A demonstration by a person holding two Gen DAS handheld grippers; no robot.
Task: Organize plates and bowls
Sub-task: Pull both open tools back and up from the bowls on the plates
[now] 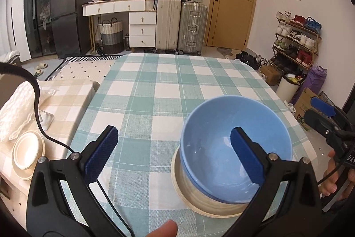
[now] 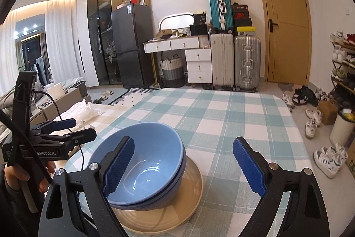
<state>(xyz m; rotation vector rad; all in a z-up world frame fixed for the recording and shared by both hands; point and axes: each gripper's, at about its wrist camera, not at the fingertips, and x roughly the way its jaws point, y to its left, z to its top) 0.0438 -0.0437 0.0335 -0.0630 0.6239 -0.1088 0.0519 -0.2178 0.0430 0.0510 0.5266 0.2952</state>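
Note:
Two nested blue bowls (image 2: 144,161) stand on a cream plate (image 2: 190,199) on the green checked tablecloth (image 1: 155,86). In the left wrist view the top blue bowl (image 1: 235,139) sits on the cream plate (image 1: 199,199) at lower right. My left gripper (image 1: 174,155) is open and above the table, its right finger in front of the bowl's inside, gripping nothing. My right gripper (image 2: 184,166) is also open and empty, its left finger in front of the bowl. Each gripper shows in the other's view: the right gripper (image 1: 321,112) and the left gripper (image 2: 62,128), both hand-held.
A low side table (image 1: 73,92) with a beige checked cloth stands to the left, holding stacked cream plates (image 1: 26,152), a white cloth (image 1: 15,108) and a small clear stand (image 1: 46,119). A black cable (image 1: 42,121) trails over it. Suitcases and a shoe rack lie beyond the table.

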